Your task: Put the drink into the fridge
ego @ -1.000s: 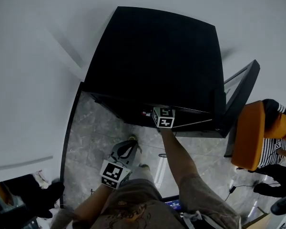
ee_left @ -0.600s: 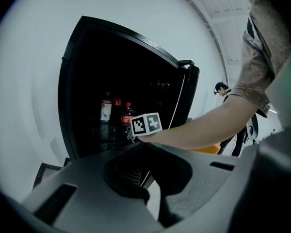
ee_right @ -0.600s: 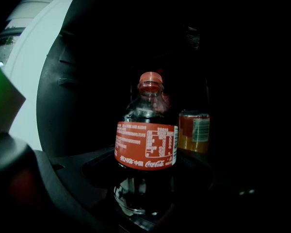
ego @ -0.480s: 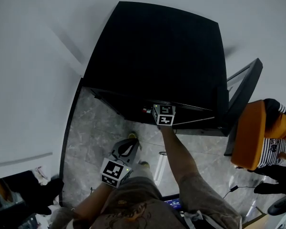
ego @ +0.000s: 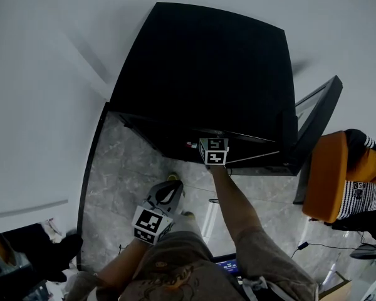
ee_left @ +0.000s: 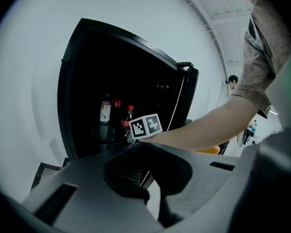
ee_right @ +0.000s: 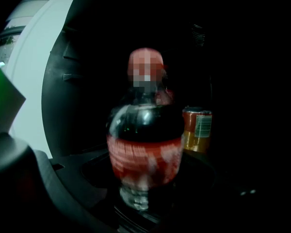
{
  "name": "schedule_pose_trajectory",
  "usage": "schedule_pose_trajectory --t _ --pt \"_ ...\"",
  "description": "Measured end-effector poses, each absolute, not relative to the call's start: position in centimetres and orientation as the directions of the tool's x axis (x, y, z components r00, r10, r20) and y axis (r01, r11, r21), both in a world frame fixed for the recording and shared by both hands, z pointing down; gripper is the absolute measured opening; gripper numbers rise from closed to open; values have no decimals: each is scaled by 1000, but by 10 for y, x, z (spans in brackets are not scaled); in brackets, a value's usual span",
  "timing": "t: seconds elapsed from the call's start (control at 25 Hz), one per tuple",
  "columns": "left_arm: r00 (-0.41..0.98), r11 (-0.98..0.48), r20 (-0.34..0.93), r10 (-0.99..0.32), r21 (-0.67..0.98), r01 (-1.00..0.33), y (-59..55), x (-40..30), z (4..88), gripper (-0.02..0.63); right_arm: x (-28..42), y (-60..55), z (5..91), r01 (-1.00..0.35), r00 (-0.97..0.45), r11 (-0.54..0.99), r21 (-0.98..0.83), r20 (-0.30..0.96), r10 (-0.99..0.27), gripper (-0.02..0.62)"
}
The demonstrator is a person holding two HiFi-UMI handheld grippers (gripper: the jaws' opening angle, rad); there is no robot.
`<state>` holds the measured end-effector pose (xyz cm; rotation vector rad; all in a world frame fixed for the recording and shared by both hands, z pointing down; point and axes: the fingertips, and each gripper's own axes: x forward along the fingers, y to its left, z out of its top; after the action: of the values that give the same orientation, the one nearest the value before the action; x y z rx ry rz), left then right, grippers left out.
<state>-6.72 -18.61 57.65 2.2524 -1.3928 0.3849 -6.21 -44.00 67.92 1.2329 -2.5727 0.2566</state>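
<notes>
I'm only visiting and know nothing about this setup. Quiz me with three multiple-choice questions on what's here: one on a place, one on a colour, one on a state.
1. Where does the orange can stand?
A. on the floor
B. inside the fridge
C. on a table

2. What colour is the label on the cola bottle?
A. blue
B. green
C. red

3. The fridge door is:
A. open
B. shut
C. taken off

Answers:
1 B, it stands in the dark interior behind the bottle.
2 C, a red band wraps the bottle.
3 A, it swings out to the right in the head view.
</notes>
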Motion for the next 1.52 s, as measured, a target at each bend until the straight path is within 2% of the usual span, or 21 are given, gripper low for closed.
schedule_pose_trajectory --t 0.72,1.24,1.28,1.36,1.52 --pt "462 -394 445 -768 240 -887 -185 -61 563 5 -43 -418 678 -806 -563 588 -64 391 -728 310" --pt "476 -410 394 -786 245 -879 -182 -54 523 5 -34 -360 630 -743 -652 656 -135 368 -663 304" --pt "475 -409 393 -788 244 -879 -181 -55 520 5 -34 -354 625 -738 -658 659 -142 368 -657 291" --pt "472 -410 395 -788 235 -881 -179 -55 514 5 -33 -341 614 -730 -670 664 -165 369 -644 198" --pt "492 -440 411 -767 221 -871 -177 -51 501 5 -26 -318 582 -708 -699 672 -217 349 -624 76"
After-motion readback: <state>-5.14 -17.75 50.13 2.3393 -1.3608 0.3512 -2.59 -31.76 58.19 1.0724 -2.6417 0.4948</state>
